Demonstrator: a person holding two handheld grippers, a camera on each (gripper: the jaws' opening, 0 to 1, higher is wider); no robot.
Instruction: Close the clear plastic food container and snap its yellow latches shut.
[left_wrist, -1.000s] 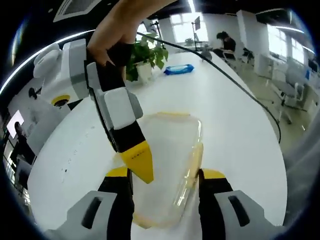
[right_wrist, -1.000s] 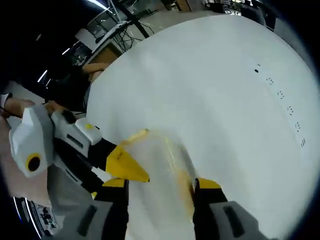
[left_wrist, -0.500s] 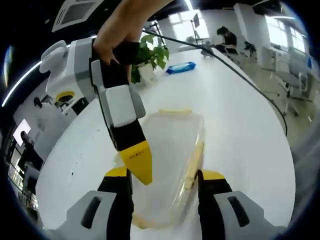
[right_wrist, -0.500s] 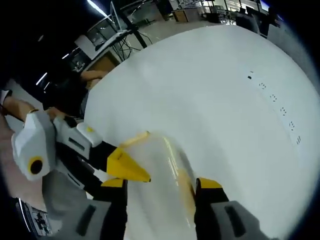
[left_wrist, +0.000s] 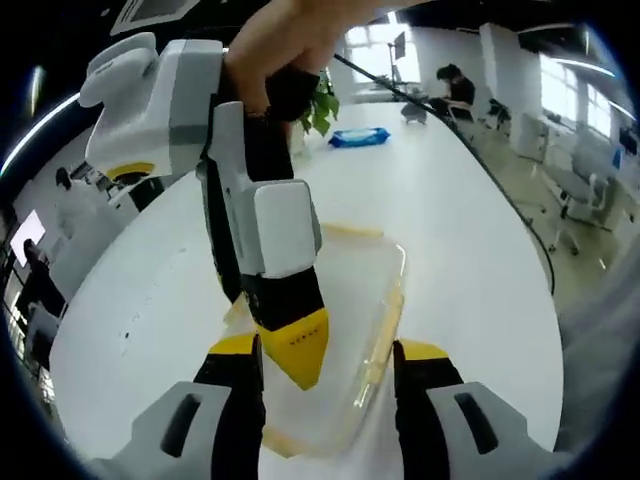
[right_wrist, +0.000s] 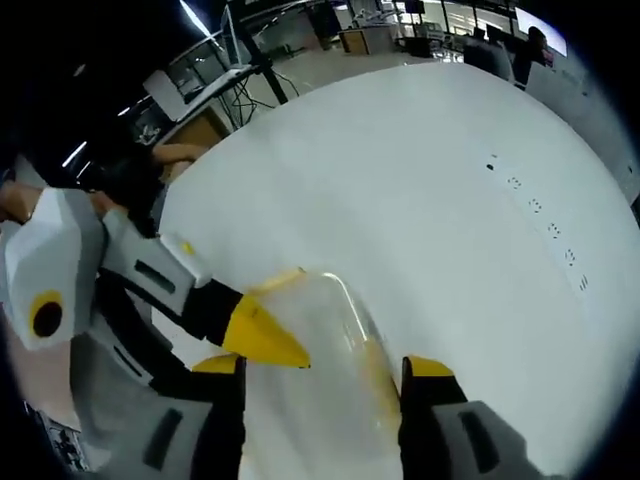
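The clear plastic container (left_wrist: 350, 300) with pale yellow latches along its rim lies on the white table (left_wrist: 450, 230). My left gripper (left_wrist: 330, 365) is open, one jaw on each side of the container's near end. A hand holds my right gripper over the container from the upper left, its yellow fingertip (left_wrist: 295, 350) down over the container's left side. In the right gripper view the container (right_wrist: 325, 330) lies between the jaws of my open right gripper (right_wrist: 320, 375). The left gripper's yellow fingertip (right_wrist: 262, 342) comes in from the left at the container's edge.
A potted plant (left_wrist: 318, 108) and a blue packet (left_wrist: 358, 137) sit at the table's far end. A black cable (left_wrist: 470, 165) runs along the right edge. A person (left_wrist: 455, 85) sits at a desk behind. Small dark marks (right_wrist: 540, 205) dot the table.
The right gripper has come closer and lower over the container, with its fingertip nearer the container's middle. The container has stayed where it was.
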